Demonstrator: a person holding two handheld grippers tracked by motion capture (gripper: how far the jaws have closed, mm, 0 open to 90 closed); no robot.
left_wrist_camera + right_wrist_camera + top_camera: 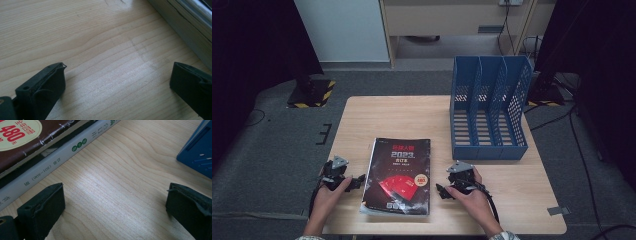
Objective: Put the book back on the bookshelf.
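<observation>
Wooden table (412,115), grey carpet (272,150), dim room

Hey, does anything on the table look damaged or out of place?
The black book lies slightly askew on a paler one beneath it. In the right gripper view its cover edge is frayed and chipped white. The blue file rack stands upright and looks fine.

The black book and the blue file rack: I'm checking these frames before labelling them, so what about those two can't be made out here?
- black book: high view, cover text too small and dim to read; whether one book or a stack is unclear.
- Book in right gripper view: cut off by the top and left edges.
- blue file rack: right gripper view shows one corner, the rest beyond the right edge.
- Pale edge in left gripper view: blurred, cropped.
</observation>
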